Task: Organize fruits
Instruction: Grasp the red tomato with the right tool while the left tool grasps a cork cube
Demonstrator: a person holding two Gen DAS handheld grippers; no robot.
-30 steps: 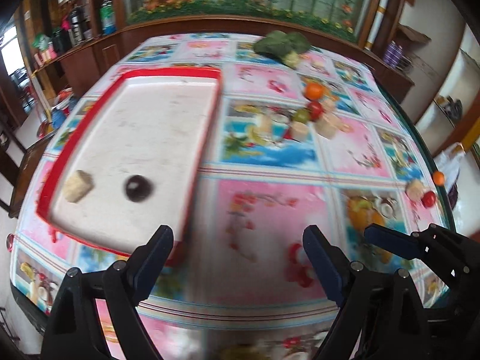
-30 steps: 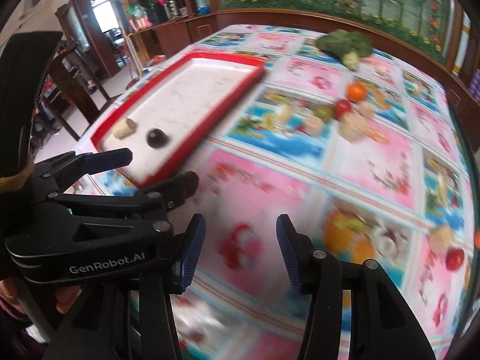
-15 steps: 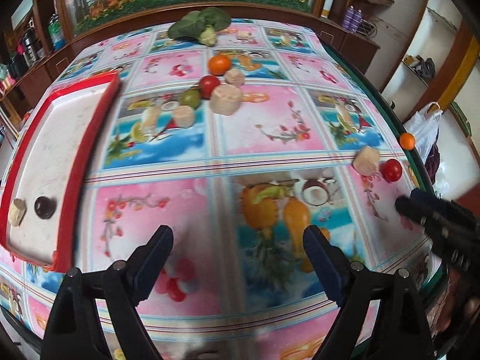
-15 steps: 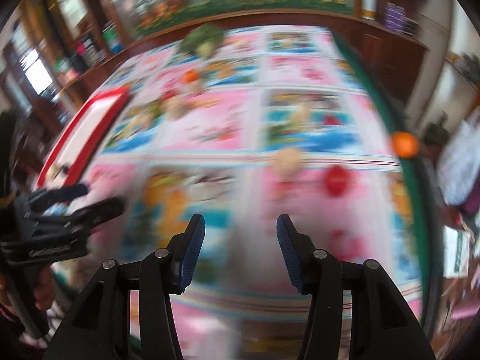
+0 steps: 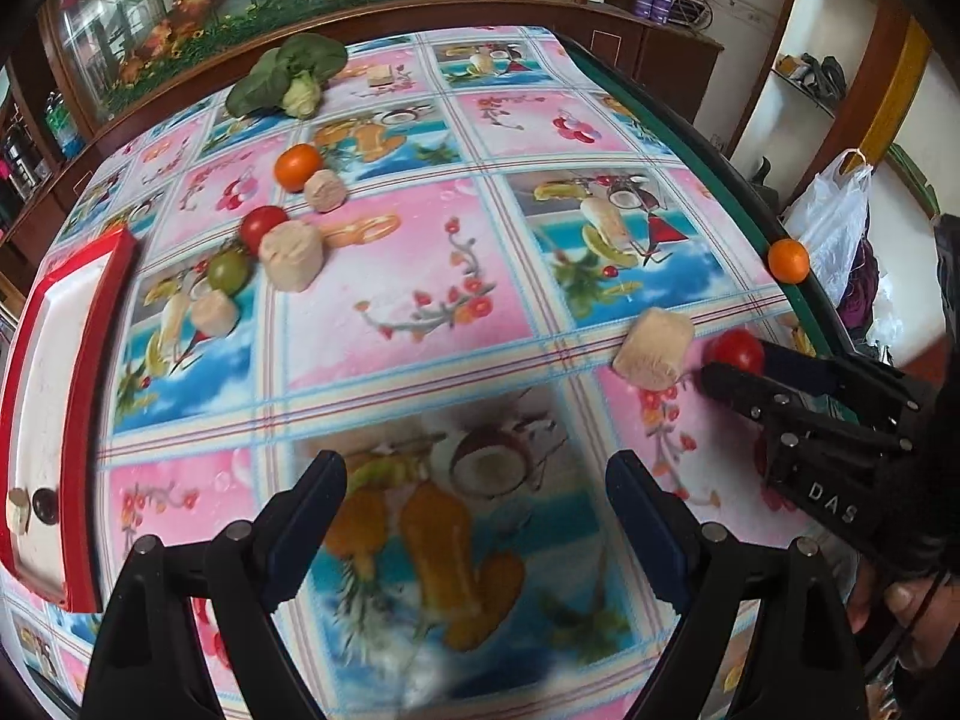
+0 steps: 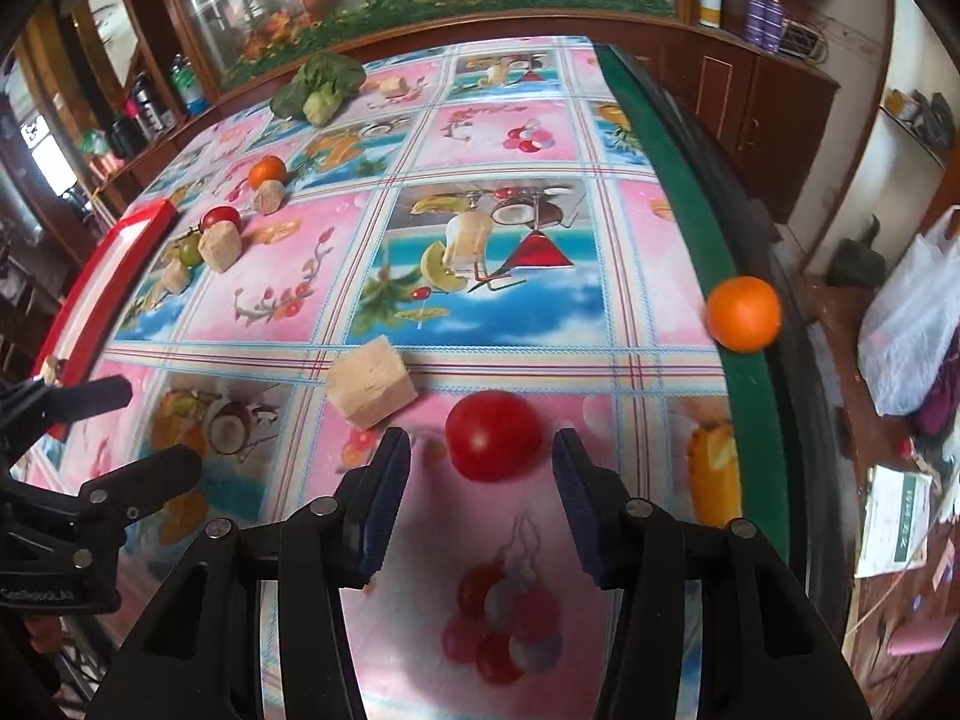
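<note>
A red tomato (image 6: 493, 443) lies on the patterned tablecloth between the open fingers of my right gripper (image 6: 483, 450), not gripped; it also shows in the left wrist view (image 5: 734, 350). A beige block (image 6: 371, 390) lies just left of it. An orange (image 6: 743, 313) sits on the table's green right edge. My left gripper (image 5: 477, 480) is open and empty above the cloth. The red-rimmed white tray (image 5: 96, 324) at the left holds a beige piece (image 5: 18, 510) and a dark round fruit (image 5: 45, 506).
At the far left middle lie an orange (image 5: 298, 167), a tomato (image 5: 262, 225), a green fruit (image 5: 228, 269) and several beige blocks (image 5: 292, 255). A leafy green vegetable (image 5: 288, 78) lies at the back. The table's right edge (image 6: 690, 228) drops to the floor.
Both grippers swung right, away from the tray. My right gripper came down around the red tomato near the table's right edge. The left gripper stays open and empty.
</note>
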